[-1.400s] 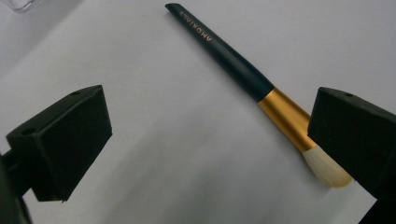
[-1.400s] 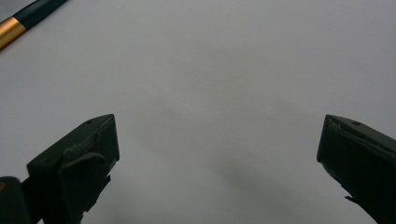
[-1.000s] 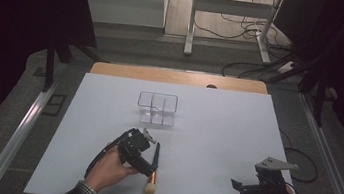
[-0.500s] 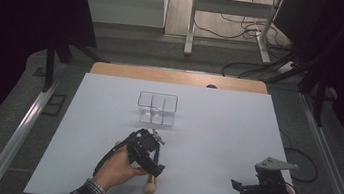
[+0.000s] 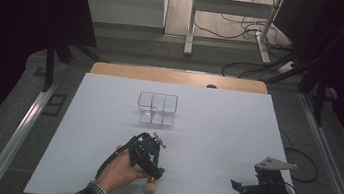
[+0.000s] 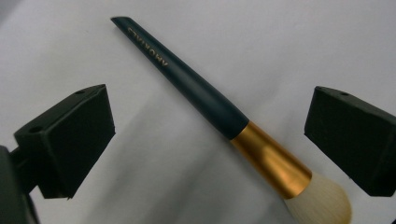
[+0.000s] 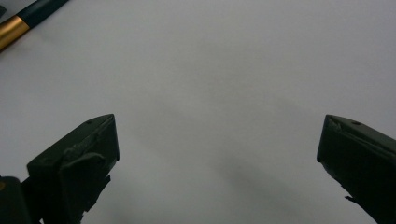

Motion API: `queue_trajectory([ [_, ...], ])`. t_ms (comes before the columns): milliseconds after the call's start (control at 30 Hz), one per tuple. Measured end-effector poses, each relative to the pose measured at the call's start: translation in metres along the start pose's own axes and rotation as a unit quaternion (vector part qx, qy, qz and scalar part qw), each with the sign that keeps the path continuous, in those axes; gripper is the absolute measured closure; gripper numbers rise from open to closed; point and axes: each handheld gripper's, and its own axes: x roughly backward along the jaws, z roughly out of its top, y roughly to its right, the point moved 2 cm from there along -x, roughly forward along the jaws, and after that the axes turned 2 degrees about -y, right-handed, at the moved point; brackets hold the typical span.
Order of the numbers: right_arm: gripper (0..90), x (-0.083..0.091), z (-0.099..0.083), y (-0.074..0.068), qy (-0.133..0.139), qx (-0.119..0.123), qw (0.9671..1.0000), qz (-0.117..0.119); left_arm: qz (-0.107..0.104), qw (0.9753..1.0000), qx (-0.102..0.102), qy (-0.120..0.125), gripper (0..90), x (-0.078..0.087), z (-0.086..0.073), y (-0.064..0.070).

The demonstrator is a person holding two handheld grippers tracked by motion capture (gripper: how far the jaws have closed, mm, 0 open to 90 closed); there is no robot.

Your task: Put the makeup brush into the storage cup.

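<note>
In the lower middle of the high view, the left gripper [image 5: 156, 171] is hanging over a brush [image 5: 150, 187] that is lying on the white desk [image 5: 215, 133], with the person's left hand [image 5: 120, 171] wrapping the gripper from below and a plaid cuff showing at the bottom edge. The brush's pale bristle head is poking out just under the gripper, near the desk's front edge. In the left gripper view, the brush [image 6: 224, 112] is running diagonally from the upper left of the frame down to the lower right: a dark green handle with gold lettering, then a gold ferrule, then cream bristles at the lower right corner. The left gripper [image 6: 205, 140] is holding its jaws spread wide, one at the left and one at the right of the frame, with the brush lying between them and touching neither. At the lower right of the high view, the right gripper [image 5: 241, 188] is sitting low over bare desk, well apart from the brush, with its grey plate on top. In the right gripper view, the right gripper [image 7: 217, 144] is also keeping its jaws spread with nothing between them, and the brush [image 7: 23, 21] is showing in the upper left corner. A clear box [image 5: 157, 109] with compartments is standing at the middle of the desk, apart from both grippers.
</note>
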Motion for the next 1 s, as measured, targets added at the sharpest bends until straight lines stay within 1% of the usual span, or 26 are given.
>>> queue_trajectory([
  [300,0.0,0.0,0.0,0.0,-0.001,0.002,1.0,0.001,0.002,0.9997,-0.003,-0.024,3.5,-0.015,-0.003,0.004],
  [433,0.0,0.0,0.0,0.0,-0.001,0.002,1.0,0.001,0.003,0.9994,-0.007,-0.035,5.1,-0.022,-0.005,0.006],
  [533,0.0,0.0,0.0,-0.001,-0.002,0.002,1.0,0.002,-0.001,0.9993,-0.008,-0.038,5.9,-0.023,-0.005,0.006],
  [633,0.0,-0.001,0.0,-0.001,-0.002,0.002,1.0,0.002,-0.008,0.9993,-0.009,-0.036,10.6,-0.022,-0.006,0.006],
  [700,0.0,-0.001,0.0,-0.001,-0.002,0.002,1.0,0.002,-0.01,0.9992,-0.014,-0.037,17.4,-0.019,-0.007,0.007],
  [733,0.0,-0.001,0.0,-0.001,-0.002,0.003,1.0,0.002,-0.013,0.999,-0.021,-0.038,21.7,-0.017,-0.007,0.008],
  [767,0.0,-0.001,0.0,-0.001,-0.002,0.005,1.0,0.002,-0.013,0.9988,-0.024,-0.04,29.7,-0.015,-0.007,0.008],
  [800,0.0,-0.001,0.0,-0.001,-0.002,0.005,1.0,0.002,-0.016,0.9983,-0.03,-0.048,38.7,-0.012,-0.008,0.008],
  [833,0.0,-0.001,0.0,-0.001,-0.003,0.005,1.0,0.002,-0.015,0.9975,-0.04,-0.055,54.8,-0.01,-0.008,0.007],
  [867,0.0,-0.001,0.0,-0.001,-0.003,0.005,1.0,0.002,-0.014,0.997,-0.046,-0.061,72.0,-0.008,-0.009,0.007],
  [900,0.0,-0.001,0.0,-0.001,-0.003,0.005,1.0,0.002,-0.017,0.9968,-0.051,-0.059,72.0,-0.008,-0.01,0.007],
  [933,0.0,-0.001,0.0,-0.001,-0.003,0.005,1.0,0.002,-0.022,0.9969,-0.048,-0.058,72.4,-0.008,-0.01,0.006],
  [967,0.0,-0.001,0.0,-0.001,-0.003,0.005,1.0,0.002,-0.022,0.9968,-0.05,-0.058,72.5,-0.008,-0.01,0.005],
  [1000,0.0,-0.001,0.0,-0.001,-0.003,0.005,1.0,0.002,-0.018,0.9966,-0.056,-0.058,72.6,-0.008,-0.01,0.006],
])
